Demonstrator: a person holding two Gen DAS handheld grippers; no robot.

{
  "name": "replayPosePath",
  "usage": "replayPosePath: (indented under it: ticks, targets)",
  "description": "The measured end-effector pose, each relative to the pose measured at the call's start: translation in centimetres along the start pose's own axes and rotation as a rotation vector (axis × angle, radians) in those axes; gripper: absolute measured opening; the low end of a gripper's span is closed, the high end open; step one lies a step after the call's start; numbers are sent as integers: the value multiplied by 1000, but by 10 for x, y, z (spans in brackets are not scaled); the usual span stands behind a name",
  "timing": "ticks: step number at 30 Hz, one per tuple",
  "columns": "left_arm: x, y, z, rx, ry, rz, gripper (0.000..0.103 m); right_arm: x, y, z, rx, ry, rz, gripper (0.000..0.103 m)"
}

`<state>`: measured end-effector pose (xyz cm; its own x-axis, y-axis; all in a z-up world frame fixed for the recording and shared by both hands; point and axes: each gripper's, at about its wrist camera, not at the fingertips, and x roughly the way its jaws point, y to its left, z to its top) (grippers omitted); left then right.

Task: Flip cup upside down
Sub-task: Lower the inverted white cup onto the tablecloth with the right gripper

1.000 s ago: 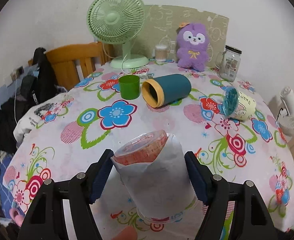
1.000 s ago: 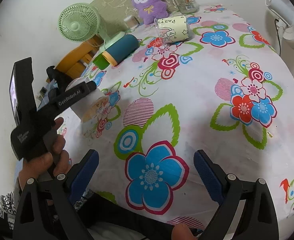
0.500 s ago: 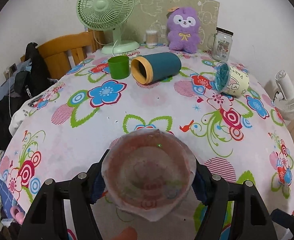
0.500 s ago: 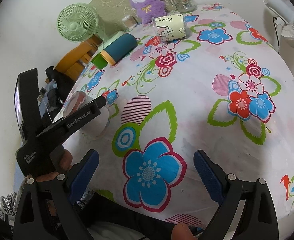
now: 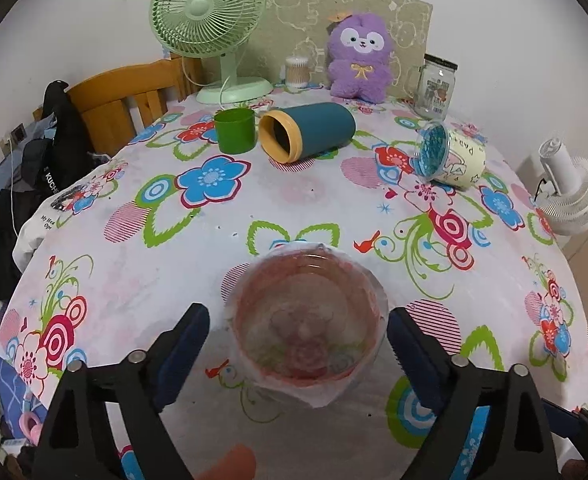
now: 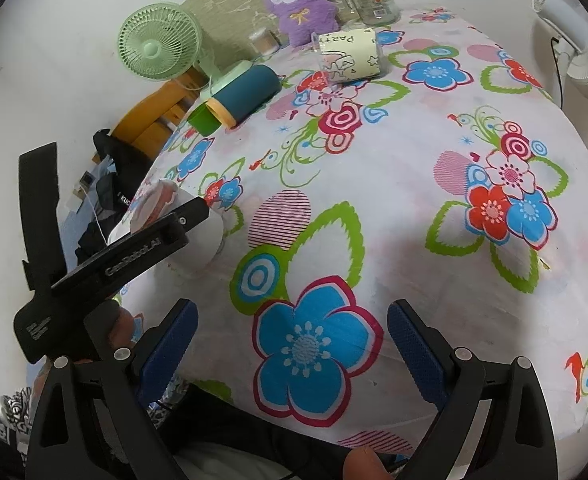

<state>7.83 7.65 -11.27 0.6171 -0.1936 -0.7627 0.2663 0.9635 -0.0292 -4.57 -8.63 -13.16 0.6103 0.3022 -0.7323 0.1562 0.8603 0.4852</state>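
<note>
My left gripper has its jaws spread wide, blue pads either side of the cup with a gap on both sides, not touching it. Cup is paper-wrapped with a reddish rim, standing on the worktop near my edge, open mouth facing the left wrist camera. From the right wrist view the cup sits at the left edge of the floral cloth, partly behind the left tool's black body. My right gripper has its jaws wide too, holding nothing, hovering over a big blue flower. Further back: green cup upright, teal tumbler on its side, party cup on its side, green fan, purple plush, glass jar
</note>
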Motion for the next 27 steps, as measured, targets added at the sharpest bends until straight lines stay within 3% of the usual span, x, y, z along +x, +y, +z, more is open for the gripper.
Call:
replayPosePath:
  ticks: [8, 14, 27]
  targets:
    - [-16, 20, 3, -23, -16, -14, 98, 5, 16, 11, -41, 4, -4, 97]
    - [-33, 44, 0, -30, -85, -22, 102, 7, 39, 25, -105, -12, -11, 97]
    - [-68, 87, 14, -114, -154, -79, 103, 5, 87, 40, -223, -34, -7, 97]
